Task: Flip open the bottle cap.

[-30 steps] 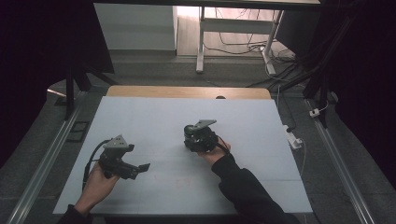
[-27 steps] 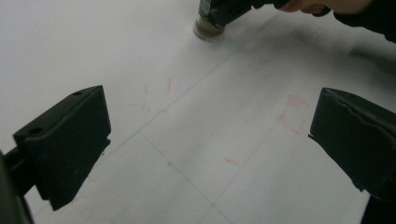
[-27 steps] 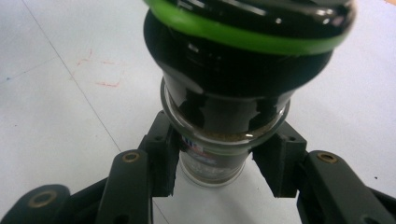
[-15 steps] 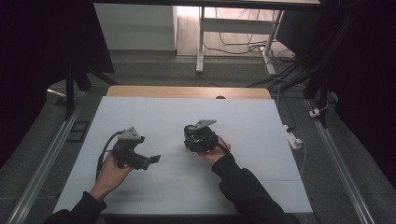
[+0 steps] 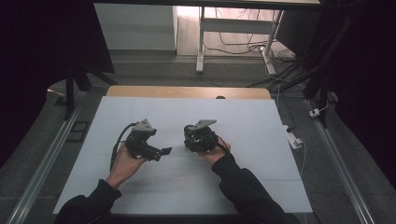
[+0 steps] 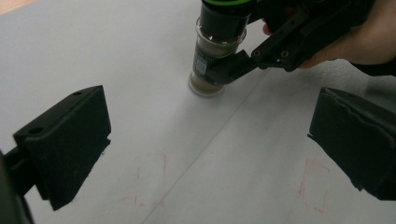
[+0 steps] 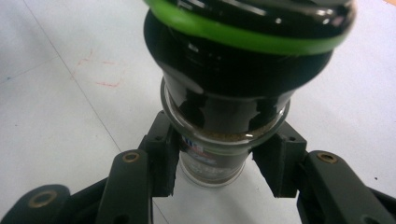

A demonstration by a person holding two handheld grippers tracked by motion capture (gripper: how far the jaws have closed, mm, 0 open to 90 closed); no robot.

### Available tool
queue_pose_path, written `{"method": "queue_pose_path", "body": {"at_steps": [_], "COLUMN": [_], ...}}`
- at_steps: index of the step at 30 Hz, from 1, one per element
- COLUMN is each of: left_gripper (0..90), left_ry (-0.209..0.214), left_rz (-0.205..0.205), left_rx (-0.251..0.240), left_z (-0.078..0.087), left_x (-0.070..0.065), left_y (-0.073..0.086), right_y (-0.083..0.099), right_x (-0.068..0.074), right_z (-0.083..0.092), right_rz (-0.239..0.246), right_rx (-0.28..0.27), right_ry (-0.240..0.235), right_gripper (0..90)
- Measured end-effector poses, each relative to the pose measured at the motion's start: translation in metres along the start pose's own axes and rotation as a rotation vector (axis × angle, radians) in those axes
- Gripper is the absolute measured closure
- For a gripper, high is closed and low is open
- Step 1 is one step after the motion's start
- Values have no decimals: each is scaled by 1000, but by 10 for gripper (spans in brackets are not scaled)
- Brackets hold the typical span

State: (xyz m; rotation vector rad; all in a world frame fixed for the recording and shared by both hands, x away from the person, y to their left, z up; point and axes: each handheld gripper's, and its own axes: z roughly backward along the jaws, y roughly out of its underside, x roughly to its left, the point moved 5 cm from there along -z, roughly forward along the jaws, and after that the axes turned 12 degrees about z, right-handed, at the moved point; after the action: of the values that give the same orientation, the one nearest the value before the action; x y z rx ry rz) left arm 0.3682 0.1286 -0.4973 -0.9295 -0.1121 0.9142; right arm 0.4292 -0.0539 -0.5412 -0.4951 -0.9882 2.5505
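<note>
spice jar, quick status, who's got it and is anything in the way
Right gripper shut on the spice jar, jar upright on the white table. Left gripper open, holding nothing, aimed at the jar. Nothing between them.

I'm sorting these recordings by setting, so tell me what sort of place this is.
Probably a lab or workshop rigged for recording, not a home kitchen. A bare white table stands between metal floor rails, loose cables trail across the floor behind, and the right gripper holds a lone spice jar.

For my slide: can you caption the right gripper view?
Right hand-held gripper clamps a glass spice jar with black, green-ringed cap on the white table.
</note>
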Motion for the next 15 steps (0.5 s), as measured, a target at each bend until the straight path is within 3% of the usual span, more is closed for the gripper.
{"method": "queue_pose_path", "body": {"at_steps": [9,15], "left_gripper": [0,4], "left_ry": [21,4], "left_rz": [-20,-29], "left_rx": [2,20], "left_z": [-17,-30], "left_x": [-3,-3], "left_y": [-14,-20], "right_y": [0,0], "right_x": [0,0], "right_z": [0,0], "right_rz": [-3,-1], "right_rx": [-2,-2], "right_ry": [0,1], "right_gripper": [531,531]}}
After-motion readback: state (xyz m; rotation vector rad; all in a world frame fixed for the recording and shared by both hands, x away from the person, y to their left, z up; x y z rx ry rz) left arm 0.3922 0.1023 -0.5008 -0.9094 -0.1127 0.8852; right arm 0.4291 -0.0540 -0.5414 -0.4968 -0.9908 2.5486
